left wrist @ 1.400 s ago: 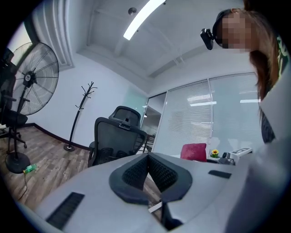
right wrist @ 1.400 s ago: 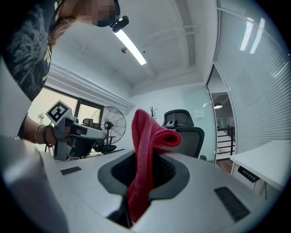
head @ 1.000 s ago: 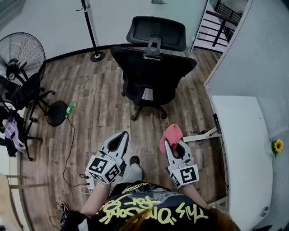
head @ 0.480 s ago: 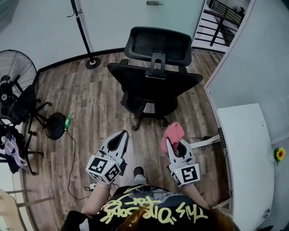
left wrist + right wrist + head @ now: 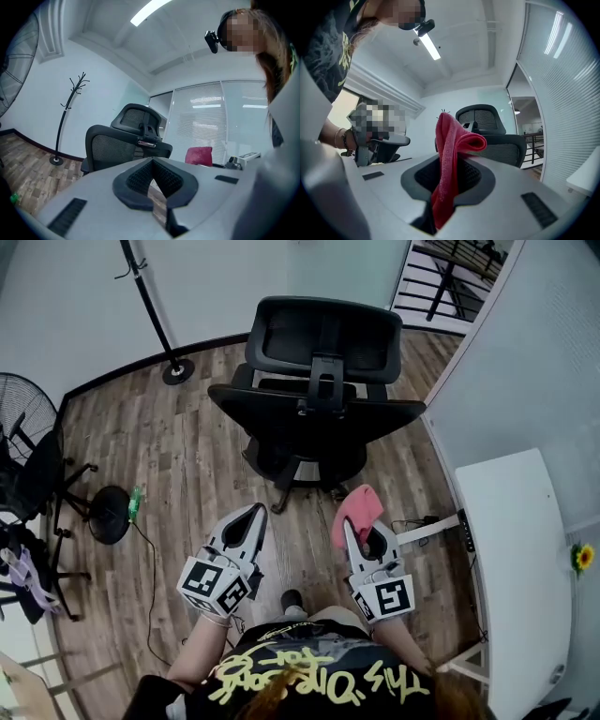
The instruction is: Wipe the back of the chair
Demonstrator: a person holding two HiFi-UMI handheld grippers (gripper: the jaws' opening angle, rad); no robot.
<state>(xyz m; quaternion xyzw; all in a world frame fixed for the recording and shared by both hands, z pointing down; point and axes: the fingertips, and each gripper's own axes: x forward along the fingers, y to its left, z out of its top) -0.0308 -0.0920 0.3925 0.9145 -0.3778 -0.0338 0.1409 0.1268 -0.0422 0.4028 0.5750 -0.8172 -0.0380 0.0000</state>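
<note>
The chair (image 5: 314, 418) stands on the floor (image 5: 187, 456) ahead of the 2 tools, well apart from them. The left tool (image 5: 253, 515) is beside the right tool (image 5: 351, 529), and the cloth (image 5: 357, 510) sits between the right tool's jaws. The counter (image 5: 511, 549) lies at the right. The coat stand (image 5: 150, 310) is behind the chair, to the left.

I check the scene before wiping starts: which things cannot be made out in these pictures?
- Head view: the seat of the black mesh office chair is mostly hidden under its backrest; dust on the mesh is too small to tell.
- Right gripper view: the lower end of the red cloth is hidden inside the right tool.
- Head view: the black standing fan is cut off by the left edge.
</note>
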